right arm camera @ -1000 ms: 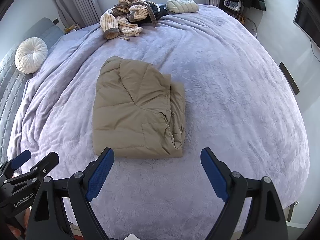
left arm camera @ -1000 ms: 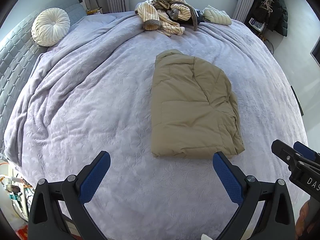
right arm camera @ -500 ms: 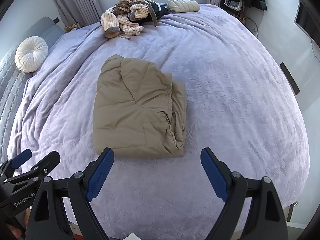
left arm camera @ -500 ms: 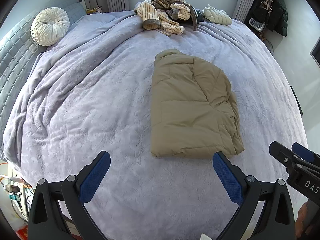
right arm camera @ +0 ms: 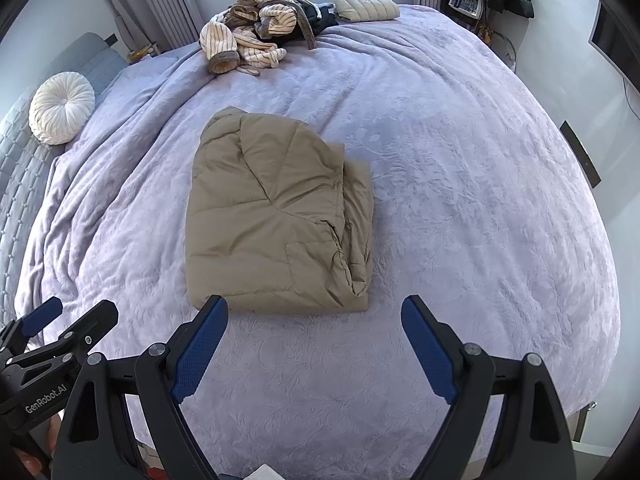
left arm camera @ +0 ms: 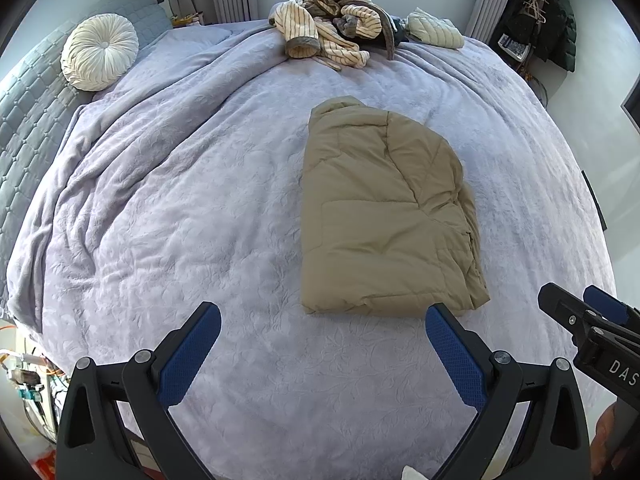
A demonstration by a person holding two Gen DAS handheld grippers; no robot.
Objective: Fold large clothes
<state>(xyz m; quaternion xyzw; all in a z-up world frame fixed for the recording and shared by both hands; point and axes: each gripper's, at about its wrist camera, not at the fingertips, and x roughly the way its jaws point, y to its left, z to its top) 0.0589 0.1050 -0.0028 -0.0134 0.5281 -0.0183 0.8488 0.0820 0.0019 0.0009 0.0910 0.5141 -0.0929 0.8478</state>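
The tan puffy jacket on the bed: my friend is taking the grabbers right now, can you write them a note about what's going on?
Left hand-held gripper: open, empty, hovering over the bedspread just short of the jacket's near edge.
Right hand-held gripper: open, empty, same spot on the other side.
Tan puffy jacket: folded into a compact bundle in the middle of the bed, not touched by either gripper.
Striped robe: crumpled heap at the far edge, still unfolded, with a dark garment beside it.
Pale quilted garment: lies folded at the far edge.
Left to do: probably the striped heap next.
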